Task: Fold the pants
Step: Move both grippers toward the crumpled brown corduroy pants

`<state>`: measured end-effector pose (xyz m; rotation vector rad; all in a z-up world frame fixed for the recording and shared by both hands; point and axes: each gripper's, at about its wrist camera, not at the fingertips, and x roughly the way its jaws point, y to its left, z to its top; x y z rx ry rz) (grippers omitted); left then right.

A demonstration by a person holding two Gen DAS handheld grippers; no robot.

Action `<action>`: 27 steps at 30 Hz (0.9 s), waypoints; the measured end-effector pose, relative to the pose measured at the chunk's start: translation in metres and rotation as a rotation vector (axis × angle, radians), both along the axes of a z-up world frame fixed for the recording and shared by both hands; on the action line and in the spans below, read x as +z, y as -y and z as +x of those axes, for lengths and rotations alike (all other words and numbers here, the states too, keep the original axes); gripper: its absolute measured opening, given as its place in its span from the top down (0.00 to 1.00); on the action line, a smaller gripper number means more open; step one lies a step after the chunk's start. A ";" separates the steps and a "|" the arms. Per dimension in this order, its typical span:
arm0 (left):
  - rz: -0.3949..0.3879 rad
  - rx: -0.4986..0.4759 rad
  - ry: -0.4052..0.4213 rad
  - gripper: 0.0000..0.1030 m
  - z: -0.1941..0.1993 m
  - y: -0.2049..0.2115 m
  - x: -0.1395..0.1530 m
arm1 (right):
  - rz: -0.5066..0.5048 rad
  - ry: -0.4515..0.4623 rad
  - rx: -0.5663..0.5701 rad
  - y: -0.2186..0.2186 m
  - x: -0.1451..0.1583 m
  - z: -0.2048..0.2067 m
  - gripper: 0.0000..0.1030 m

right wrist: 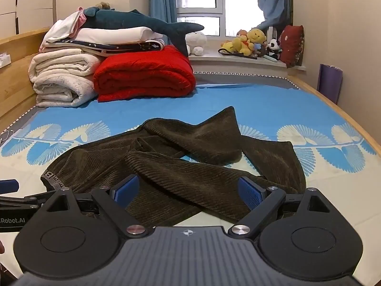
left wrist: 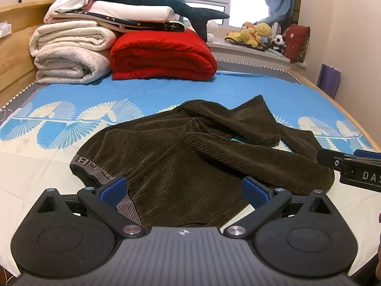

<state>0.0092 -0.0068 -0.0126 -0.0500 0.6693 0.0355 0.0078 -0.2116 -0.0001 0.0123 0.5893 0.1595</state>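
Observation:
Dark brown corduroy pants [left wrist: 190, 152] lie crumpled on the bed, waistband with a grey lettered band at the near left, legs twisted and crossed toward the right. My left gripper [left wrist: 184, 188] hovers over the waist end, open wide, nothing between its blue pads. The same pants [right wrist: 171, 164] fill the middle of the right wrist view. There my right gripper [right wrist: 188, 190] is open above a pant leg, pads apart and touching nothing. The right gripper's side pokes in at the left wrist view's right edge [left wrist: 352, 166]; the left gripper shows at the right wrist view's left edge [right wrist: 14, 197].
A blue and white patterned sheet [left wrist: 142, 90] covers the bed. At its far left stand folded white blankets [left wrist: 69, 54], a red blanket [left wrist: 162, 57] and a plush shark [left wrist: 152, 0]. Stuffed toys [left wrist: 257, 33] line the windowsill. A wooden bed rim [right wrist: 352, 124] runs along the right.

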 end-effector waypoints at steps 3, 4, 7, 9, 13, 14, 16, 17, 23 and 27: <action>-0.003 0.001 -0.003 0.01 0.000 0.000 0.000 | -0.001 -0.006 -0.001 -0.001 0.000 0.000 0.12; -0.003 0.001 0.000 0.01 0.000 0.000 0.000 | 0.000 -0.003 -0.001 -0.001 0.000 0.000 0.12; -0.002 0.001 -0.001 0.01 0.000 -0.001 0.000 | 0.000 0.002 0.001 -0.001 -0.001 0.001 0.12; -0.005 0.001 -0.001 0.01 0.000 -0.001 0.001 | -0.002 0.001 0.001 -0.002 0.000 0.001 0.12; -0.006 0.001 -0.001 0.01 0.000 -0.001 0.002 | -0.001 0.003 0.002 -0.003 0.000 0.001 0.12; -0.006 0.000 0.001 0.01 0.000 -0.001 0.002 | 0.000 0.003 0.001 -0.003 0.001 0.001 0.12; -0.002 0.001 0.002 0.01 0.000 -0.001 0.002 | 0.001 0.003 0.001 -0.004 0.000 0.001 0.12; -0.004 0.001 0.001 0.01 0.000 -0.002 0.002 | 0.000 0.003 0.001 -0.005 0.000 0.001 0.12; -0.005 0.002 0.003 0.01 0.000 -0.002 0.003 | -0.002 0.002 0.001 -0.009 0.005 0.000 0.12; -0.054 -0.003 -0.004 0.29 0.002 -0.014 0.009 | 0.009 0.013 -0.012 -0.008 -0.001 0.002 0.12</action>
